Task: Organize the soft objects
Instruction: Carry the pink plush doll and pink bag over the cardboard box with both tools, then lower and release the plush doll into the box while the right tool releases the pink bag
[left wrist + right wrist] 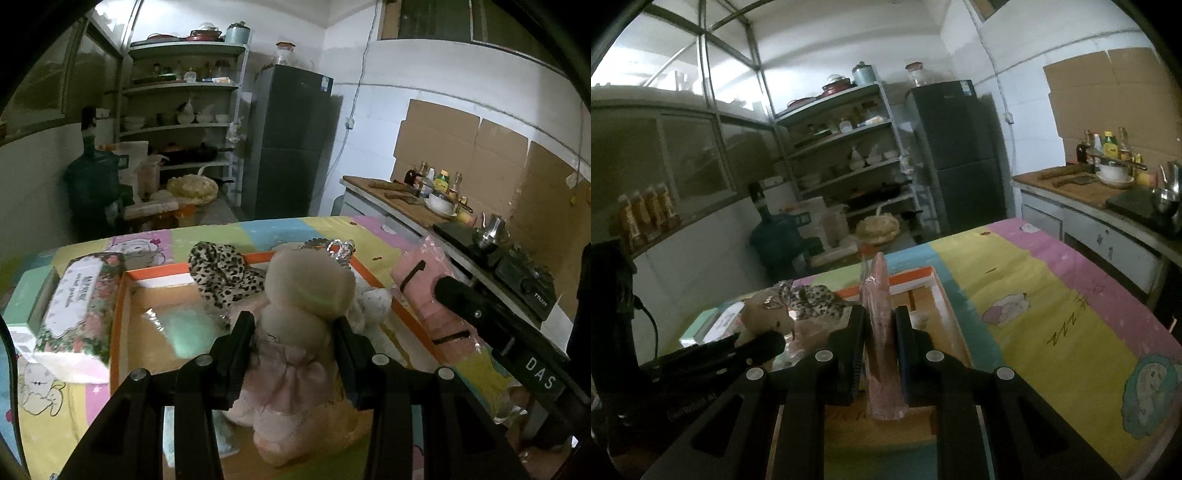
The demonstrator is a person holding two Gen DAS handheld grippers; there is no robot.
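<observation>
- My left gripper (293,332) is clamped on a plush doll (295,332): beige round head, pink frilly dress, a silvery crown charm (340,251) at its top. The doll hangs over the orange-rimmed box (118,314), whose cardboard floor shows under it.
- My right gripper (881,332) pinches a flat pink packet in clear wrap (881,332), held on edge and upright above the near right part of the same box (945,299).
- Inside the box, at its far rim, lies a leopard-print cloth (221,273); a pale green wrapped item (188,328) rests on the box floor, left of the doll.
- Just outside the box's left wall stands a floral tissue pack (77,310), with a mint-green carton (26,306) beyond it.
- Only the left view shows the pink packet (432,295) broadside, with dark bands across it, beyond the box's right rim; in the right view it appears as a thin edge.
- Only the right view shows the cartoon-print tablecloth (1052,295) stretching right of the box, and the doll's head (764,317) in profile beside the leopard cloth (816,302), with the left gripper (768,341) in front of it.
</observation>
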